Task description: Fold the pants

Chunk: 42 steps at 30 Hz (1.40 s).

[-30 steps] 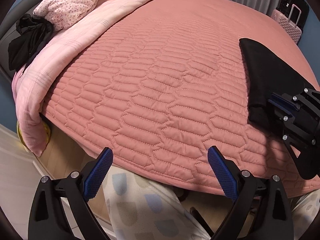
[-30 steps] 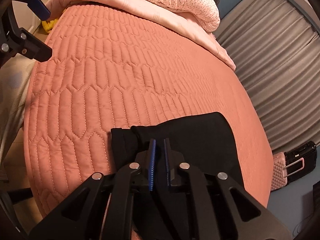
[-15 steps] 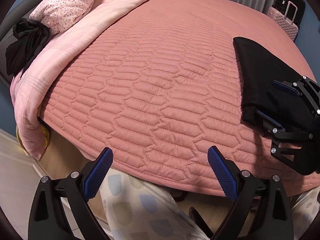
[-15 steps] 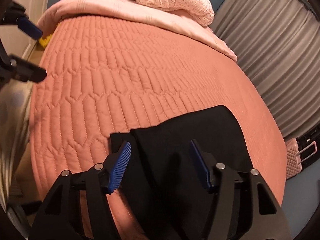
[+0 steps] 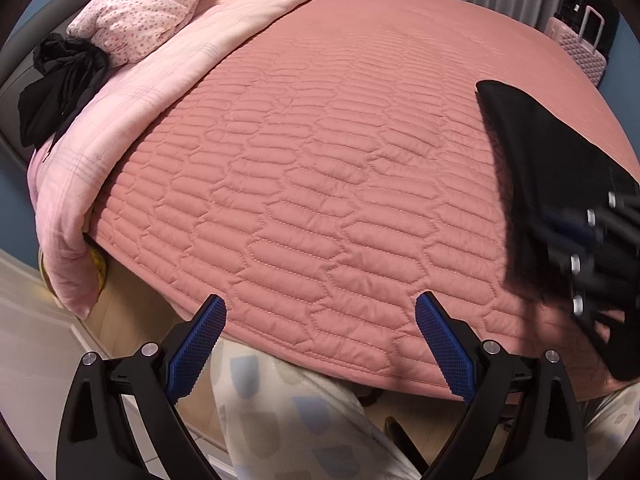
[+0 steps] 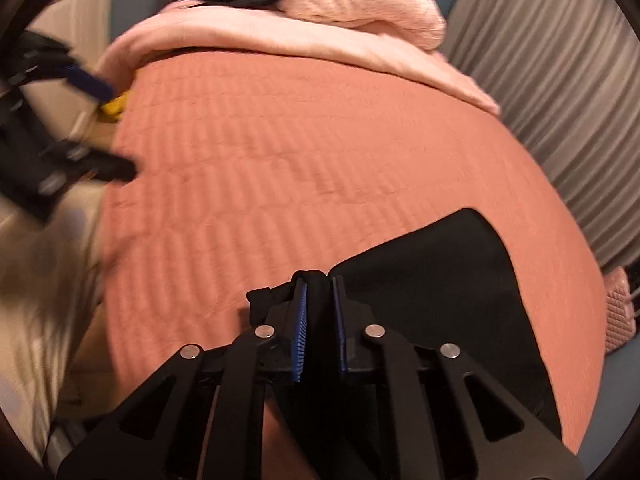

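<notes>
Black pants point(image 6: 440, 280) lie folded near the right front of the salmon quilted bed point(image 5: 320, 160), also seen as pants point(image 5: 540, 168) at the right of the left wrist view. My right gripper point(image 6: 320, 284) has its jaws closing, and its blue pads pinch a fold of the black cloth at the pants' near left edge. The same right gripper point(image 5: 592, 248) shows blurred over the pants. My left gripper point(image 5: 320, 308) hangs open over the bed's near edge with nothing between its fingers, well left of the pants.
A pale pink blanket point(image 5: 140, 100), a dotted pillow point(image 5: 160, 0) and a bundled black garment point(image 5: 60, 80) sit at the bed's far left. A pink suitcase point(image 5: 580, 48) stands by grey curtains point(image 6: 560, 100). A person's patterned trouser leg point(image 5: 300, 420) is below the bed edge.
The right gripper opened wide over the pants' edge, then closed on a fold of the black cloth and tilted. The left gripper stayed open in place.
</notes>
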Each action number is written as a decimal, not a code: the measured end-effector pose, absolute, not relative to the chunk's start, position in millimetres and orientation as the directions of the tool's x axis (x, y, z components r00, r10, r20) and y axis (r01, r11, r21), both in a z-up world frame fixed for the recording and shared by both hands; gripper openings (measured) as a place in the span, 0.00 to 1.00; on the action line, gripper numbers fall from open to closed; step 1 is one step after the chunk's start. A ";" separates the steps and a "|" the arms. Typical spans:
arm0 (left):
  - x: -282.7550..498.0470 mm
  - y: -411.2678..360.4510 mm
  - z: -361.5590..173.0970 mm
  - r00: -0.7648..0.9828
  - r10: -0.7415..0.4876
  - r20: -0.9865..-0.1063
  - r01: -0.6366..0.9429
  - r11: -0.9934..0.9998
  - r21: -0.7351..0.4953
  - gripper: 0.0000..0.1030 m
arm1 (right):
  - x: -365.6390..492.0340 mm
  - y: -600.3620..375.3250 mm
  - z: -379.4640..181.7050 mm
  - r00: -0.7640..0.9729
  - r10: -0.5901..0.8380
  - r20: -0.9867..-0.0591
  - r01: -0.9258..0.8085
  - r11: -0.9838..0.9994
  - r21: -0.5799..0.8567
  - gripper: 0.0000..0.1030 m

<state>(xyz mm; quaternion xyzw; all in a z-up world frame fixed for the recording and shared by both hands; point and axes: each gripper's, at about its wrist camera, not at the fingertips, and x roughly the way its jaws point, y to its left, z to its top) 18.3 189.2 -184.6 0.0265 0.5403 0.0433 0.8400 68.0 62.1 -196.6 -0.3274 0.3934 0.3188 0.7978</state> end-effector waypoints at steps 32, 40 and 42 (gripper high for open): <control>75.0 -23.6 -169.3 0.526 0.035 -0.850 0.283 0.935 0.213 0.94 | 36.6 -189.6 -158.3 0.594 0.094 -0.799 0.163 0.958 0.234 0.45; 66.5 -49.0 -163.1 0.541 0.041 -0.840 0.301 0.923 0.239 0.94 | 13.3 -215.2 -147.2 0.582 0.004 -0.813 0.284 0.936 0.208 0.48; 61.4 -51.2 -160.7 0.537 0.040 -0.843 0.297 0.926 0.233 0.94 | 13.1 -224.4 -141.3 0.606 -0.034 -0.795 0.309 0.930 0.196 0.75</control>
